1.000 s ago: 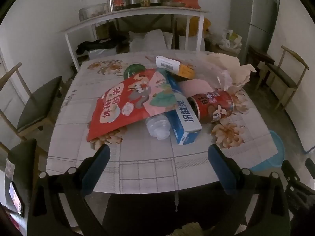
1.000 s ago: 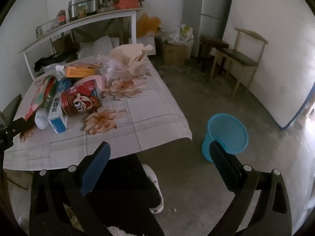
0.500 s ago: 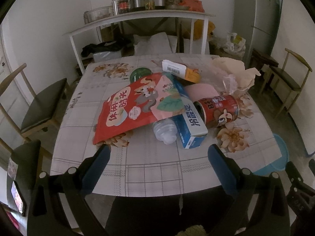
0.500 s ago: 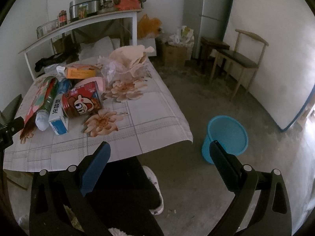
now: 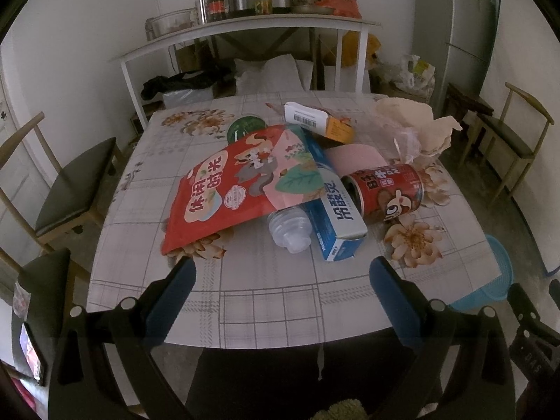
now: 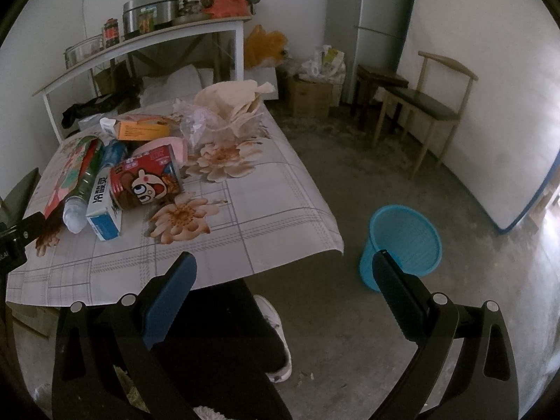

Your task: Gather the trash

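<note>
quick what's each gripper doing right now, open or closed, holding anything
Left gripper: open, holding nothing, above the table's near edge.
Right gripper: open, holding nothing.

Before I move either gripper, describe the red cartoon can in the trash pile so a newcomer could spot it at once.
Find the table with the floral plaid cloth and its heap of litter. On the heap's right side, beside the blue and white carton, lies the red cylindrical can on its side, open end facing the carton. It alone is round metal with a big-eyed cartoon face; the red snack bag is flat.
</note>
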{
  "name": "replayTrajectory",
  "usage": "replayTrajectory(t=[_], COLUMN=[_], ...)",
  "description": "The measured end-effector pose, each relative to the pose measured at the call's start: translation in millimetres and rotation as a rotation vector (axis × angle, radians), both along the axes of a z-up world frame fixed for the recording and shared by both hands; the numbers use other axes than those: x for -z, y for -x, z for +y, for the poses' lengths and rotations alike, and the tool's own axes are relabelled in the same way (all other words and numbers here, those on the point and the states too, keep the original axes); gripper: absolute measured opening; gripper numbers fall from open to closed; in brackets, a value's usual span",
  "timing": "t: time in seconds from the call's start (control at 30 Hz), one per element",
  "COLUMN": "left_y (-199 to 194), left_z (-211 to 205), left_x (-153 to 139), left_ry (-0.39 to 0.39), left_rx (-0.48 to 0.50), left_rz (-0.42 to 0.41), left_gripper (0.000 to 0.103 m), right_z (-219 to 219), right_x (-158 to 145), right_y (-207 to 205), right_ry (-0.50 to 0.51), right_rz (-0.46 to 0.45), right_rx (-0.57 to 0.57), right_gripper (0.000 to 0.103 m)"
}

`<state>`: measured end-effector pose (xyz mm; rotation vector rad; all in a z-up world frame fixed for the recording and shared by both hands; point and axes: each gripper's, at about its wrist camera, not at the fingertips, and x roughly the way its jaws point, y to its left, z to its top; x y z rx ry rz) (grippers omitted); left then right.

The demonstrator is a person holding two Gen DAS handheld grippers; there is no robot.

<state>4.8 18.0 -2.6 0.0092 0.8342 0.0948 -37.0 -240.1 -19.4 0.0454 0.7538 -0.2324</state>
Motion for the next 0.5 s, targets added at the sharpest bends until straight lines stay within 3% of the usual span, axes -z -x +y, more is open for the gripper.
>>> replayTrajectory(t=[0.5], left_y=[0.5], left_z=[0.1], left_x=[1.2], left_ry=[0.001], left_rx=[0.001], left_rz=[0.002], left_gripper=[0.097], right_z=[-0.6], right_x=[-0.7], right_y=[-0.2], right_ry=[0.000], right_rz=[-0.001], right_rx=[-0.002], right_gripper=[0.096])
